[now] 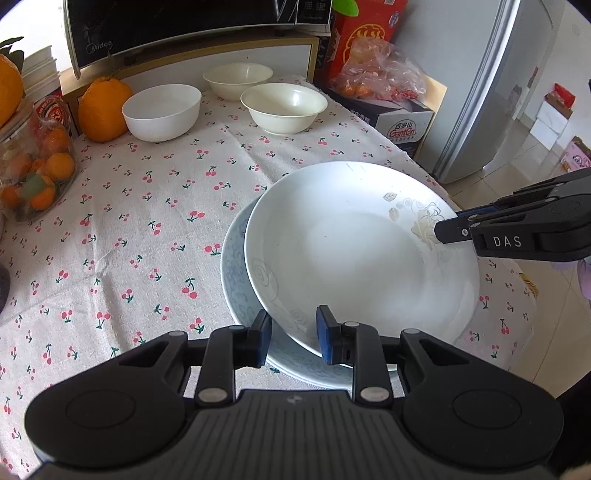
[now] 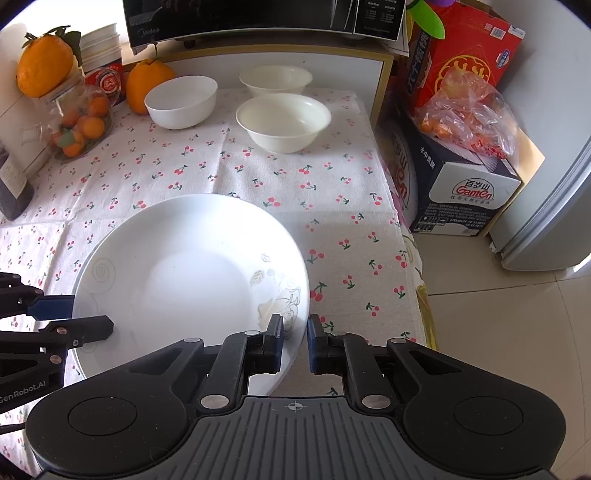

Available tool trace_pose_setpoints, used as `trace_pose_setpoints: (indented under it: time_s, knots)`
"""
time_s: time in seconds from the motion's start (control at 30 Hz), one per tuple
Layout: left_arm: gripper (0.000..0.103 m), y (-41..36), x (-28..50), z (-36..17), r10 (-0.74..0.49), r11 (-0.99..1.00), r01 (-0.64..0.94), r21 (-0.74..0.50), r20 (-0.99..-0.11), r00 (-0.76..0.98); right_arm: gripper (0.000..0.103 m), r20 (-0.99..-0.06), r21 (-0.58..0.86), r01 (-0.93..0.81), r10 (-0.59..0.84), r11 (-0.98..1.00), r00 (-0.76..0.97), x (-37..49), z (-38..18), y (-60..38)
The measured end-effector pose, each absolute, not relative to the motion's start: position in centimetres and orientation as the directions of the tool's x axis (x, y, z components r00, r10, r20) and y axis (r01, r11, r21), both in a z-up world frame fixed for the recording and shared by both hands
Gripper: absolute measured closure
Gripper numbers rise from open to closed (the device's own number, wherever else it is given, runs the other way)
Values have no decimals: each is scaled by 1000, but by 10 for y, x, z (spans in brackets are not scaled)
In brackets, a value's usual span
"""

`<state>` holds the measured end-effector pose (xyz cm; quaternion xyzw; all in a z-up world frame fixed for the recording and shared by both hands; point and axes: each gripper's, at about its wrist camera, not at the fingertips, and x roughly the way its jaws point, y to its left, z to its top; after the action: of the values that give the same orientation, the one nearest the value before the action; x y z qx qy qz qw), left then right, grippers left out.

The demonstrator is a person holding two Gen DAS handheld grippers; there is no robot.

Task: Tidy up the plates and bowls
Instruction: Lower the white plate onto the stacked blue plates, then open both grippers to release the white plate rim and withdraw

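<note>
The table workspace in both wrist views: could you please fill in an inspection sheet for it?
Surface: table under a cherry-print cloth.
Job's things: white plate lies off-centre on a blue-patterned plate; three bowls stand empty at the back.
Clutter: orange, jar of small oranges, paper cups.
Grippers: left tool straddles the white plate's near rim, pads blocked from clear view; right tool is shut on the same plate's opposite rim.
Cables: nothing seen.
Surroundings: microwave on a shelf behind, boxes and a bag of fruit to the right, fridge, tiled floor.
</note>
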<state>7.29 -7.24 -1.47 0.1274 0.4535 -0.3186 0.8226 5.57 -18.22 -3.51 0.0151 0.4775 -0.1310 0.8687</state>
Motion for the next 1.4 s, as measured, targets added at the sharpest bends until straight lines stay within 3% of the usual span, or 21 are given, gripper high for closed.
trace_pose_setpoints:
  time_s: [0.87, 1.07, 1.27, 1.4]
  knots:
    - [78, -52, 74, -7, -425, 760, 641, -104, -826, 369, 89, -856, -33, 215, -138, 976, 498, 63, -31, -181]
    - [77, -53, 75, -3, -432, 762, 640, -102, -816, 384, 85, -853, -12, 215, -122, 977, 507, 64, -29, -179]
    - [58, -58, 81, 1, -435, 766, 634, -103, -810, 394, 80, -860, 60, 241, -73, 969, 505, 66, -29, -189]
    - [40, -62, 88, 4, -435, 776, 621, -109, -806, 402, 68, -852, 112, 260, -42, 959, 521, 68, -25, -196]
